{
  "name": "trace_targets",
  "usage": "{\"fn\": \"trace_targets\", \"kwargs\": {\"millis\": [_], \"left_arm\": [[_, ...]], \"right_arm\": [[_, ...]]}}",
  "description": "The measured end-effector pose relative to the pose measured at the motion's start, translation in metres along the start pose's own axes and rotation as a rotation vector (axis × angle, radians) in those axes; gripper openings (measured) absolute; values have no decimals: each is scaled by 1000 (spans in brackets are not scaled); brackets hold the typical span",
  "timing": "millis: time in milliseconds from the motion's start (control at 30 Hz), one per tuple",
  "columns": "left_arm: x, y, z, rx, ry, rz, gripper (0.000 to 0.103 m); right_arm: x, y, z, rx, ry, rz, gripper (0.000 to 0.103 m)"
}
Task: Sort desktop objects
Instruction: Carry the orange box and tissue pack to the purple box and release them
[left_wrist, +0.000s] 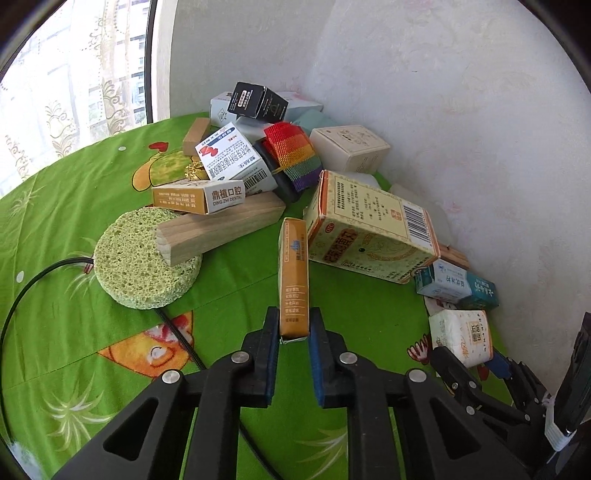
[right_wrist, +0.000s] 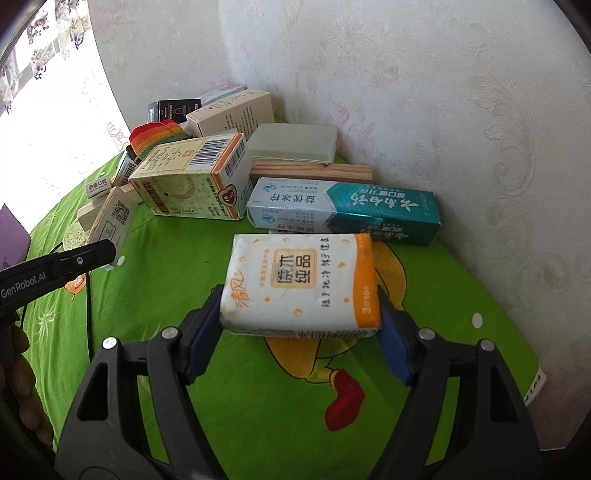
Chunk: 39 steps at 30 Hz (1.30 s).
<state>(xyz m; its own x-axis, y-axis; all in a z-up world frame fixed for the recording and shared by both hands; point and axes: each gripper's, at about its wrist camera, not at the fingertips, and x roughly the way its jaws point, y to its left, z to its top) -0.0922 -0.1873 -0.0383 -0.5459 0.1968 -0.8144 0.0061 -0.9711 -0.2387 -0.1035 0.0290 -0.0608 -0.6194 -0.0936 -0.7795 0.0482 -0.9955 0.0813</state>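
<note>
Boxes (left_wrist: 369, 229) crowded beyond held carton (left_wrist: 293, 277).

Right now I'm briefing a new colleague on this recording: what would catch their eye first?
Probably the two loaded grippers: the left gripper clamps a slim orange box by its near end, and the right gripper holds a white-and-orange tissue pack over the green cartoon tablecloth. Behind them, a jumble of boxes against the wall stands out, with a rainbow woven strap on top and a round green sponge under a wooden block at the left.
</note>
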Motion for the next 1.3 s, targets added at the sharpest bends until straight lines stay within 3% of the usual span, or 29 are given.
{"fn": "trace_targets", "kwargs": {"millis": [233,467,933,1133,1300], "left_arm": [[-49,23,-12,-24,-87,-2,15],[-134,68,-27,-68,-252,117,15],[-269,211,-85,-308,-481,367,15],[-295,265,-106,-408,-530,434,15],[-305,292,-120,-452,-555,449,15]], "right_arm": [[-28,20,0,-42,-45,28,77],[-64,75,4,-145,-101,115,77],[-141,254,1,-444,-177,455,77],[-163,331,-10,-560,-195,579,77],[-164,387,-25,-646,-183,614,77]]}}
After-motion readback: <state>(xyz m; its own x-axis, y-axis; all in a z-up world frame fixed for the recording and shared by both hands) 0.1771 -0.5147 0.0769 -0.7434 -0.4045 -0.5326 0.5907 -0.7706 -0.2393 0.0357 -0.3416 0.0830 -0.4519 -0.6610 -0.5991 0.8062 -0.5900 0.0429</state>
